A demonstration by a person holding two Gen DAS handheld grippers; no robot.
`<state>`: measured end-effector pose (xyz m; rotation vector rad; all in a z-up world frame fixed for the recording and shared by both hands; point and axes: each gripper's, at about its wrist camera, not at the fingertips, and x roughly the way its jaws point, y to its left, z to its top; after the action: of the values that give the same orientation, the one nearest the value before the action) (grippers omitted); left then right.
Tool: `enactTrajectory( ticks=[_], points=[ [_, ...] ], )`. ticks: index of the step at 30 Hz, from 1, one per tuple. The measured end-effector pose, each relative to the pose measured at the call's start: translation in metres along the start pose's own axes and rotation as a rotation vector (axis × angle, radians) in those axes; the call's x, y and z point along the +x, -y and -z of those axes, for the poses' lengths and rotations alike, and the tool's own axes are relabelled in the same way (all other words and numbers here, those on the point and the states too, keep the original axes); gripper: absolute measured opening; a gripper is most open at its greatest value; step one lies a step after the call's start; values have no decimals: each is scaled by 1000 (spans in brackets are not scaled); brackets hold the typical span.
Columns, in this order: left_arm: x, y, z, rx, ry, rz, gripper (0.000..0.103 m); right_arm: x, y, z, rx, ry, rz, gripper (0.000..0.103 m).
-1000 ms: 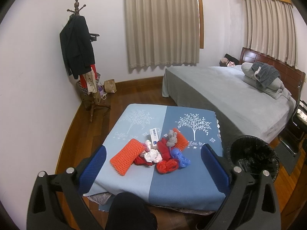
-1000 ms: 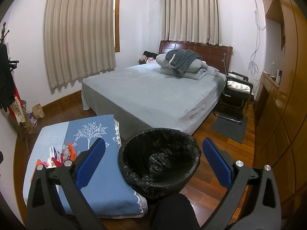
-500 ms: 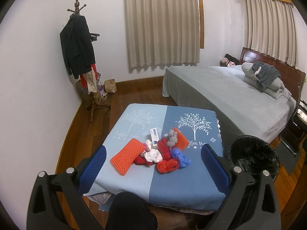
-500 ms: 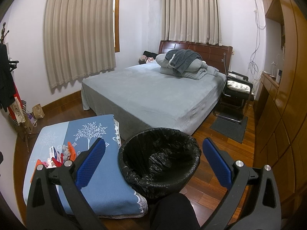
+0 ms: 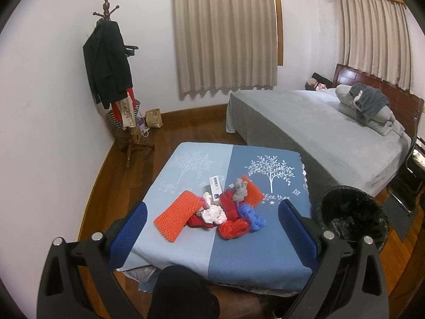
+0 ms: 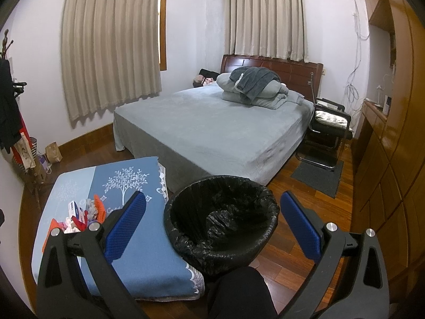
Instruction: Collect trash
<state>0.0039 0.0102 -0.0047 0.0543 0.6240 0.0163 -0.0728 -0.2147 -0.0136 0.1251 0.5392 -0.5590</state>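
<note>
1. On the low table (image 5: 260, 255), covered with a two-tone blue cloth, the trash lies in one heap near the middle: an orange foam net (image 5: 177, 215) at the 9 o'clock side, a second orange net (image 5: 252, 192) at 2 o'clock, a white carton (image 5: 215, 189) at 12 o'clock, red bags (image 5: 233, 229) and a blue bag (image 5: 252, 214) at 4 to 5 o'clock, and a white crumpled wad (image 5: 213, 212) at the centre.
2. Left gripper (image 5: 212, 234): jaws spread wide and empty, held above the near edge of the table, with the heap framed between the blue pads (image 5: 127, 235).
3. Right gripper (image 6: 212, 228): jaws likewise wide apart and holding nothing, aimed over the bin (image 6: 221, 255).
4. Bin: lined with a black bag, standing on the wood floor just beside the table's 3 o'clock edge and near the foot of the bed (image 6: 212, 127). No trash can be made out inside; the dark liner hides detail.
5. Progress, as judged: collection appears not yet begun. Every visible piece lies on the table, nothing is gripped, and the whole heap remains to be carried to the bin.
6. Likely next step: the left gripper descends on the nearest piece, probably the orange net or the red bags.
</note>
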Motion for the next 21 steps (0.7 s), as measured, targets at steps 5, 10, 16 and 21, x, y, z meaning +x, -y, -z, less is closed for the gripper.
enactTrajectory(
  ticks=[5,10,16,21],
  points=[
    [9,-12,9,-2,-34,0,97,6,-11,6,-35,-34,-50,98],
    [31,-32,26,5,-104,-42,97,19,-35,8,-90,-78,-118,98],
    [58,-60,40,-28,-171,-76,97,43,-78,22,-158,-159,-223,98],
    [85,-80,50,-66,-231,-74,97,62,-109,31,-199,-218,-293,86]
  ],
)
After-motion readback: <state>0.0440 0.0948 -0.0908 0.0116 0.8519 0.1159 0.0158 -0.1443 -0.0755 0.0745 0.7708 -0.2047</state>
